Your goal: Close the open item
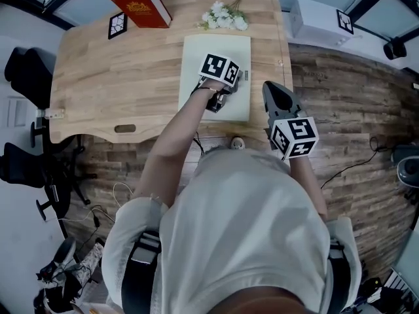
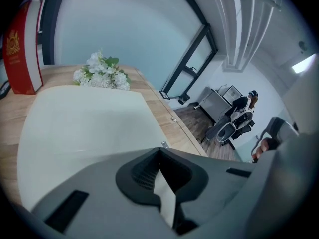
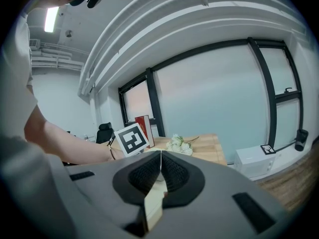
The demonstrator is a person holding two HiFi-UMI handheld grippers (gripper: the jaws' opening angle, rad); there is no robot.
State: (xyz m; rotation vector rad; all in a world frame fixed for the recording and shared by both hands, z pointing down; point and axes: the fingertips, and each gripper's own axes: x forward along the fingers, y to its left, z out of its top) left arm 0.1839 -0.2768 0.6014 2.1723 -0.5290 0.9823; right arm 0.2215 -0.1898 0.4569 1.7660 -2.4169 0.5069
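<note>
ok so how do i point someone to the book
Start at the wooden desk and go to its far edge, left of the white flowers. The book stands there, the only red thing, with a gold emblem on its cover.

Right gripper (image 3: 160, 156), jaws closed tip to tip. Just beyond the tips, slightly left, is the marker cube (image 3: 132, 139) of the other gripper, carried on a bare forearm (image 3: 60, 136) that enters from the left. Farther ahead are an upright red book (image 3: 145, 127) and white flowers (image 3: 179, 143) on the wooden table (image 3: 212, 146). Well right of the jaws — a white box (image 3: 251, 162).
</note>
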